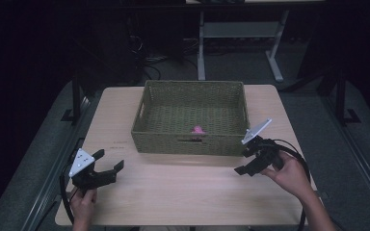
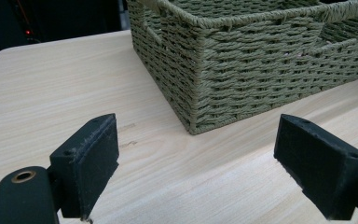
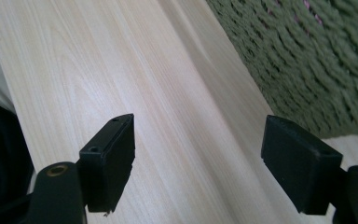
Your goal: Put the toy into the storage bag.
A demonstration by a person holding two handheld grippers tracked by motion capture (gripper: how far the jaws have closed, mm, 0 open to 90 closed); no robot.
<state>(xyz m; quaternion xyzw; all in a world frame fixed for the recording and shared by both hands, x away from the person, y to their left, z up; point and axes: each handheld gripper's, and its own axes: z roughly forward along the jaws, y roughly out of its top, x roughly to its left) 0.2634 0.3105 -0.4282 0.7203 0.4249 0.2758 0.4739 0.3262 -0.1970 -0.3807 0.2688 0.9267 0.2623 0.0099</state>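
Both claws hang released over the wooden table (image 1: pixel 183 192), jaws spread wide and touching nothing: left gripper (image 1: pixel 107 166) at 8 o'clock, right gripper (image 1: pixel 244 162) at 4 o'clock. Between them, toward 12 o'clock, the woven green basket (image 1: pixel 188 142) holds a small pink object (image 1: pixel 198 129) near its front wall.

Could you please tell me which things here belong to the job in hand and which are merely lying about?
Part of the job:
- green woven basket
- small pink thing lying inside it
- left gripper, jaws open, empty
- right gripper, jaws open, empty

Just about:
- wooden table, the work surface
- white desk legs behind the table
- cables on the floor
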